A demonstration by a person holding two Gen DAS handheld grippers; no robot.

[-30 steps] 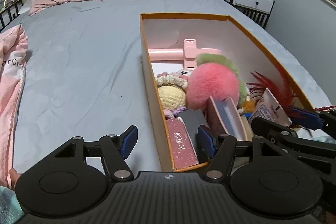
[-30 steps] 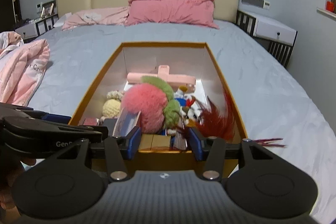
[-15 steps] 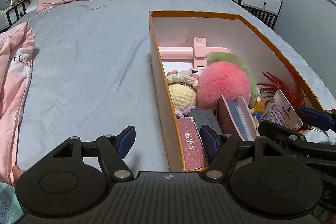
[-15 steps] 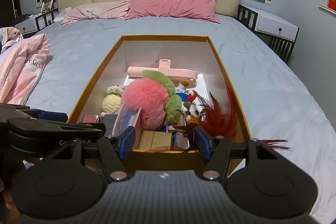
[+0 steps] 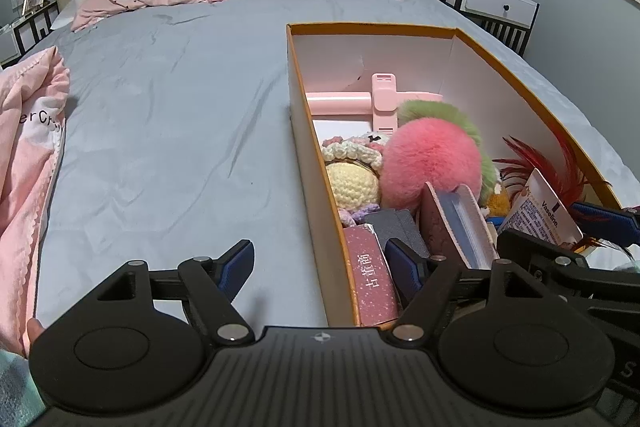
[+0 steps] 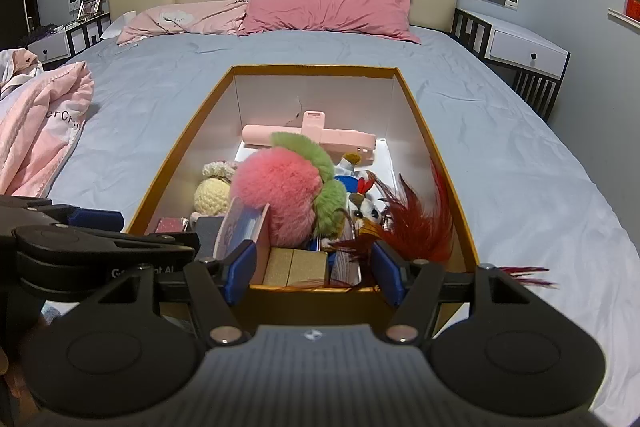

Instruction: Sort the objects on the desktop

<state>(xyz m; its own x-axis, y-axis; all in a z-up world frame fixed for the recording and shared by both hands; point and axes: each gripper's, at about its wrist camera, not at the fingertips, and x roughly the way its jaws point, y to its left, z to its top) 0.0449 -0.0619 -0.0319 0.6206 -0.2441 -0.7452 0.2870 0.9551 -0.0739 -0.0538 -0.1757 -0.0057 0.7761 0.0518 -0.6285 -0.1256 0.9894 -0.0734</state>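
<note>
An orange-rimmed cardboard box [image 5: 308, 131] [image 6: 176, 163] lies on the grey bed. It holds a pink and green fluffy toy [image 5: 430, 163] [image 6: 280, 195], a yellow crochet doll [image 5: 354, 183] [image 6: 210, 195], a pink phone holder [image 5: 372, 99] [image 6: 316, 137], a dark red booklet [image 5: 372, 279], red feathers [image 6: 416, 223], a Vaseline tube [image 5: 544, 215] and gold blocks [image 6: 298, 265]. My left gripper [image 5: 320, 263] is open and empty, straddling the box's near left wall. My right gripper [image 6: 312, 267] is open and empty at the box's near end.
Pink pillows [image 6: 328, 7] lie at the headboard. A pink blanket [image 5: 28, 163] [image 6: 40, 123] is bunched at the left bed edge. White nightstands [image 6: 524, 55] [image 6: 48, 47] flank the bed. Grey sheet [image 5: 168, 131] spreads left of the box.
Both grippers have drawn back and tilted up a little, so more of the headboard and box shows. Both stay open and empty. Nothing in the box has moved.
</note>
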